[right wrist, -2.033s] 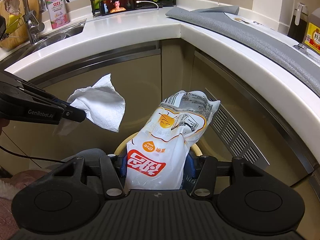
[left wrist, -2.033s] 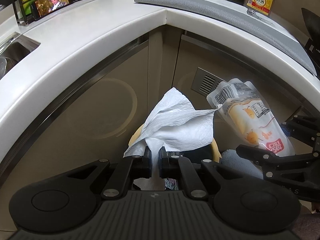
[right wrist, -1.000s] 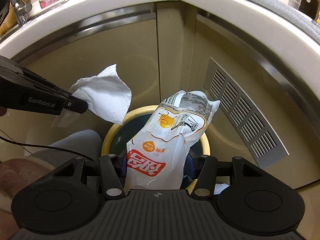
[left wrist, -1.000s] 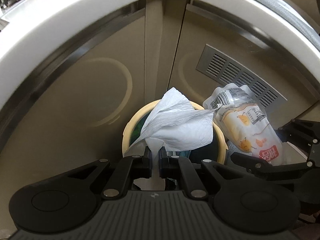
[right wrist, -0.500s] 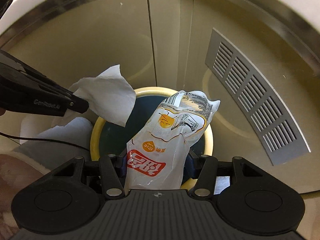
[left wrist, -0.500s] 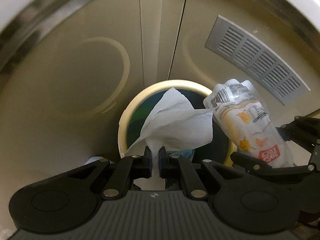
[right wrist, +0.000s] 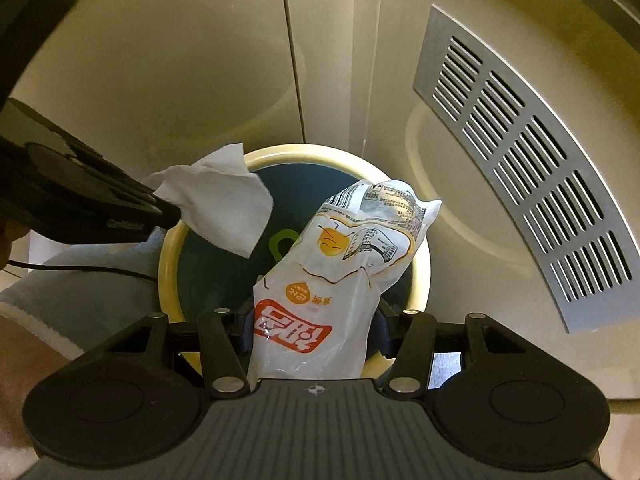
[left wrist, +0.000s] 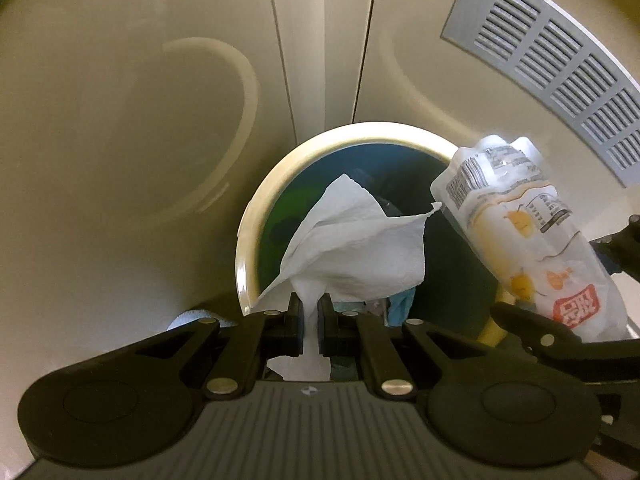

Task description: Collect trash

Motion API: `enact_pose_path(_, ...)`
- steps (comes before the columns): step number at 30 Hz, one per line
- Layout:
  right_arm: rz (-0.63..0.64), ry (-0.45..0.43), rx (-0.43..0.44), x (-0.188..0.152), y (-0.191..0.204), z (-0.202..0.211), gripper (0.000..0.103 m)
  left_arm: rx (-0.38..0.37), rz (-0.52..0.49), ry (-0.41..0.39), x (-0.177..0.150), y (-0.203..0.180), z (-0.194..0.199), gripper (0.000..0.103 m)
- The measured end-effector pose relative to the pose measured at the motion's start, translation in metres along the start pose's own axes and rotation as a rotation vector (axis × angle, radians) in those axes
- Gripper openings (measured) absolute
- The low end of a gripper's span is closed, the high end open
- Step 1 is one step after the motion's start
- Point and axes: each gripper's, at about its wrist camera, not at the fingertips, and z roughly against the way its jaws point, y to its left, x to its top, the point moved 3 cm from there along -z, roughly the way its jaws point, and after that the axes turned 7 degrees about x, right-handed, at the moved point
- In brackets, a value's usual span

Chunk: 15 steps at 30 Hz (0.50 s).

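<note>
Above the round bin point(left wrist: 256, 216): left gripper point(left wrist: 310, 312), clamped on a white paper towel point(left wrist: 360, 256), near its left rim; right gripper point(right wrist: 316, 328), clamped on a printed plastic wrapper point(right wrist: 344, 264), over its right side.

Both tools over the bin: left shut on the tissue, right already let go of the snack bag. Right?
Not quite. In the right wrist view the right tool is shut on the snack bag, not released. The rest holds: the left tool is shut on the tissue, both above the bin.
</note>
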Motion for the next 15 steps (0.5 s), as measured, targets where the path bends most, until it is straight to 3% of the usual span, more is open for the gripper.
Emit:
enact_pose_path(6, 0.014, 0.029, -0.011, 0.000, -0.002, -0.005, 0.062, 0.024, -0.052, 0.011, 0.002, -0.008, -0.008, 0.009)
enact_pose_path(8, 0.010, 0.034, -0.012, 0.000, -0.002, -0.006, 0.065, 0.019, -0.072, 0.025, 0.003, -0.009, -0.010, 0.034)
enact_pose_path(9, 0.006, 0.035, -0.016, 0.000, -0.002, -0.006, 0.073, 0.013, -0.075, 0.028, 0.003, -0.009, -0.010, 0.077)
enact_pose_path(10, 0.004, 0.033, -0.023, 0.000, -0.001, -0.004, 0.083, 0.011, -0.072, 0.019, 0.005, -0.008, -0.010, 0.102)
enact_pose_path(12, 0.013, 0.019, -0.036, -0.001, 0.001, 0.000, 0.090, 0.009, -0.062, -0.049, 0.002, -0.007, 0.002, 0.103)
enact_pose_path(15, 0.028, 0.004, -0.052, -0.002, 0.006, 0.008, 0.091, 0.015, -0.090, -0.044, -0.002, -0.008, 0.011, 0.103)
